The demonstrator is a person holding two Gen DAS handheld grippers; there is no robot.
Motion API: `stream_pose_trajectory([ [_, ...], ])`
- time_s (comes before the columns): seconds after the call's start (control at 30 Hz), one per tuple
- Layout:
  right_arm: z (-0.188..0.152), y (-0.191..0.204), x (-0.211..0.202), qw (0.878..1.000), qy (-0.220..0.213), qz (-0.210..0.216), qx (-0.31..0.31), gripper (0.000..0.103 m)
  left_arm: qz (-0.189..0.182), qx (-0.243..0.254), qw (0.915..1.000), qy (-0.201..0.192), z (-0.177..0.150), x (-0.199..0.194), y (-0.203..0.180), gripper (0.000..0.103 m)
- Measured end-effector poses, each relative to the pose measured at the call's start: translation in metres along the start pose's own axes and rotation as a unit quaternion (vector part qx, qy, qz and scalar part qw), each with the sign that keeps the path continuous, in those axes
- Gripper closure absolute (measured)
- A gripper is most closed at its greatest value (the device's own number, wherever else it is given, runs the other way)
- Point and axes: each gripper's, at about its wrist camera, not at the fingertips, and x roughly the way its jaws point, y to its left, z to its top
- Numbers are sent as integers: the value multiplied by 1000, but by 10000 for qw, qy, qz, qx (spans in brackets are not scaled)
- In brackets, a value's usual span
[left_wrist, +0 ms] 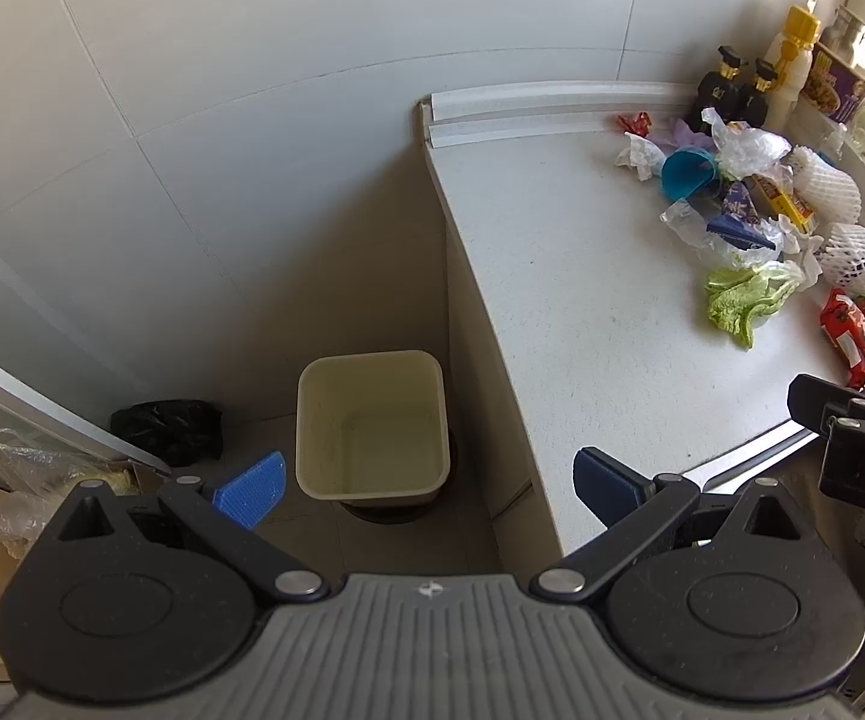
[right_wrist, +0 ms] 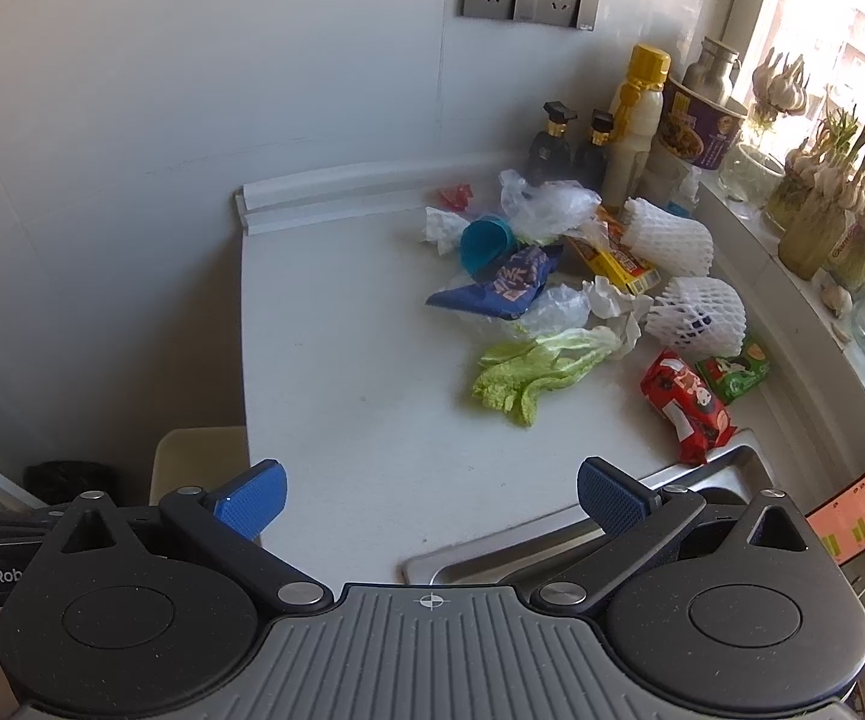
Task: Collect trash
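Trash pile on counter, far right corner, well ahead of right gripper, jaws wide, empty. Left gripper wide, empty, above bin on floor.

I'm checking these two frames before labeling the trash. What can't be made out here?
- Beige bin, right wrist view: mostly hidden behind the counter edge and the right gripper.
- Sink, right wrist view: basin covered by the gripper body.
- Right gripper, left wrist view: cut off by the frame edge.
- Black bag contents, left wrist view: opaque.
- Bottle labels: too blurred to read.
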Motion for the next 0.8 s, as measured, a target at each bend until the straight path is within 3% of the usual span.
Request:
stream_pose_trajectory([
  [0.2,-1,-13,17,9998,-132,-117,3,0,-57,284,9971,-710,13,6,-13,1],
  [0.53,3,-52,58,9964,-808,-111,-234,0,-942,986,9783,-1560,47,37,-44,0],
  [0.63,9,-69,74,9967,-772,-173,-195,0,-1304,1250,9704,-1605,64,49,-54,1],
  [0.8,19,-107,97,9965,-737,78,396,0,-1797,1256,9643,-1486,94,71,-73,7],
])
